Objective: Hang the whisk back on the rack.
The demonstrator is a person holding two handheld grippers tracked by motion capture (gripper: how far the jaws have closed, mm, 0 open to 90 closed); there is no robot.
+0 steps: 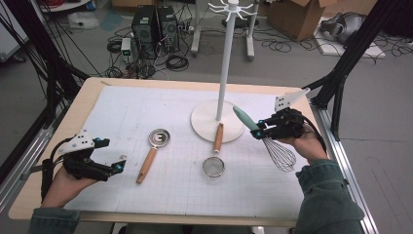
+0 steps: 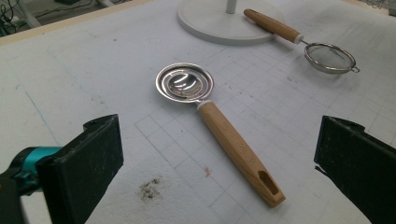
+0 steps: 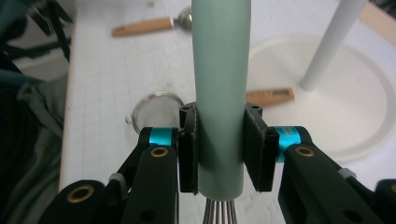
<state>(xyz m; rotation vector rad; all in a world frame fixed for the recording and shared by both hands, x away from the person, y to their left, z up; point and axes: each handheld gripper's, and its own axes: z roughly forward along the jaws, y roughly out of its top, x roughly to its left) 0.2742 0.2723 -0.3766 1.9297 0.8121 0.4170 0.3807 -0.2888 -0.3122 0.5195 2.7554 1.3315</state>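
Clamped low on the mint-green handle of a wire whisk [image 1: 265, 138] lifted beside the white stand [image 1: 217, 126], right gripper [image 1: 263, 130] risks it swivelling, while left gripper [image 1: 113, 167] gapes empty.

Cardboard box [image 1: 297, 14], computer towers [image 1: 155, 27], cables [image 1: 178, 62] — all on the floor

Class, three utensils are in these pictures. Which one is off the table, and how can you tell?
The whisk with the pale green handle. The right hand-held gripper grips it, while the wooden-handled strainer and slotted spoon lie flat on the mat.
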